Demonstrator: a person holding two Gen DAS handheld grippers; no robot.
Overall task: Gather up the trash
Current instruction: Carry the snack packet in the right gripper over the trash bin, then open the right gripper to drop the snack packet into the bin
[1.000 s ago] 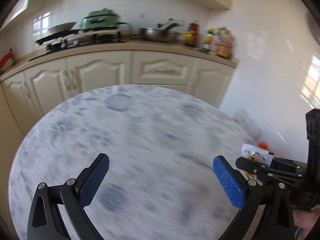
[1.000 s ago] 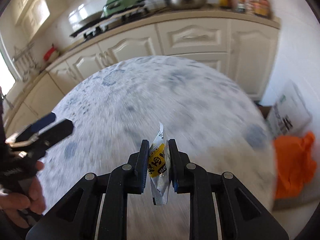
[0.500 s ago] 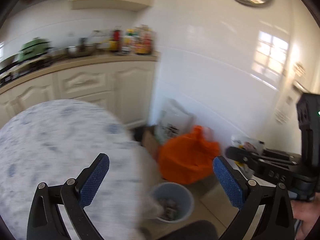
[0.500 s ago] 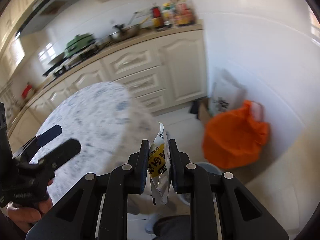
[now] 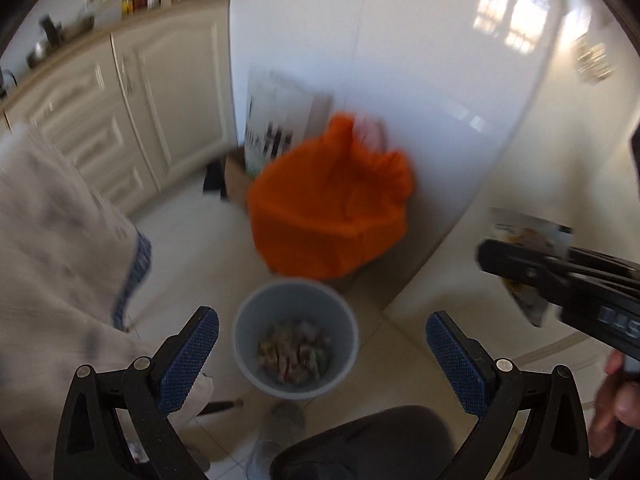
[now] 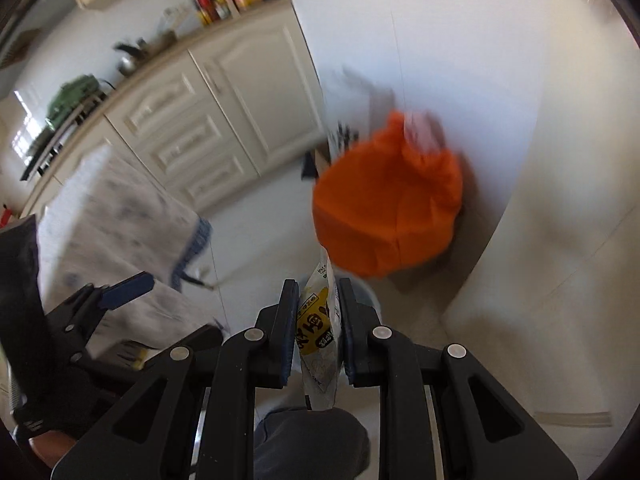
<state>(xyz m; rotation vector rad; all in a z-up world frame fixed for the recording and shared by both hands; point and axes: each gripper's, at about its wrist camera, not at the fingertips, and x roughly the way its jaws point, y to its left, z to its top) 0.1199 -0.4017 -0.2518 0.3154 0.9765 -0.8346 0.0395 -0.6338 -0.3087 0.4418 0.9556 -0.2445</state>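
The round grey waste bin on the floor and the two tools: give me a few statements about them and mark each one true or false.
1. The right tool is shut on a white and yellow snack wrapper. True.
2. The left tool holds a wrapper. False: it is open and empty.
3. The round grey waste bin is empty. False: it already has trash inside.
4. A crumpled orange plastic bag sits on the floor beyond the bin. True.

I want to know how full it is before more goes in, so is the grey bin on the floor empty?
No. In the left wrist view the grey bin already has a pile of mixed wrappers lying at its bottom.
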